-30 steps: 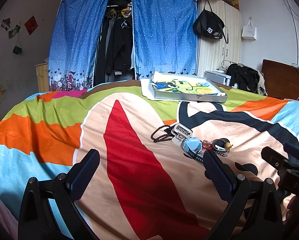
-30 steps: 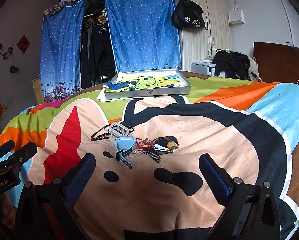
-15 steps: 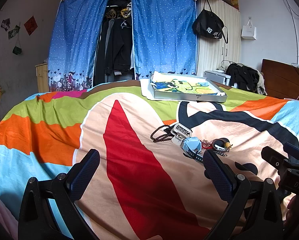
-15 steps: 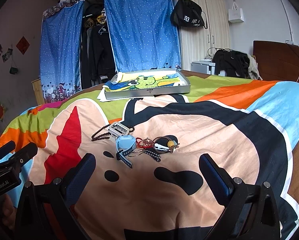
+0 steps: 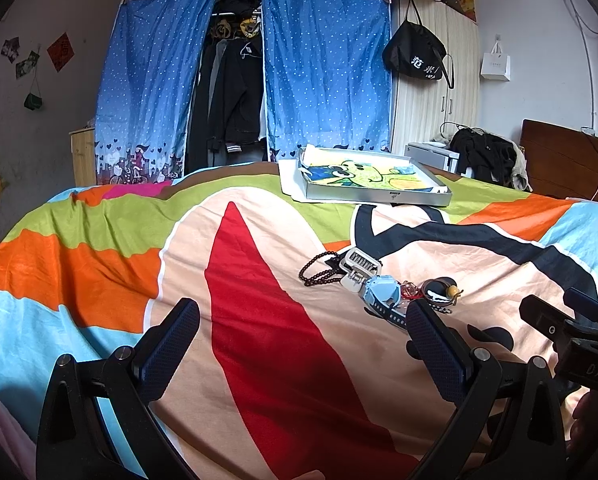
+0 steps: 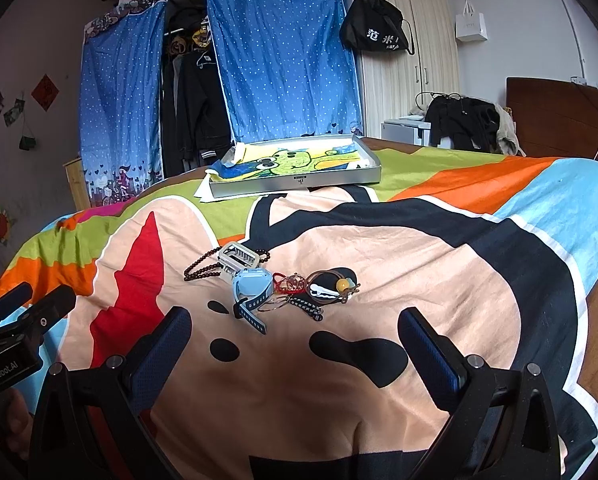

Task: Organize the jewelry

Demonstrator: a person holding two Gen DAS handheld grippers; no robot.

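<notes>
A small pile of jewelry lies on the bedspread: a dark bead string (image 6: 203, 270), a white clip (image 6: 238, 258), a light-blue watch (image 6: 251, 286), a red cord bracelet (image 6: 289, 282) and brown rings with a yellow bead (image 6: 337, 286). In the left wrist view the pile sits ahead to the right, with the watch (image 5: 383, 290) and the bead string (image 5: 317, 268). A grey tray (image 6: 295, 182) lined with a cartoon picture sits farther back; it also shows in the left wrist view (image 5: 375, 196). My left gripper (image 5: 303, 336) is open and empty, left of the pile. My right gripper (image 6: 295, 340) is open and empty, just short of it.
The colourful bedspread (image 6: 419, 264) covers the whole bed. A blue-curtained wardrobe (image 6: 275, 64), a hanging black bag (image 6: 375, 28) and a wooden headboard (image 6: 559, 116) stand behind. The other gripper shows at each view's edge.
</notes>
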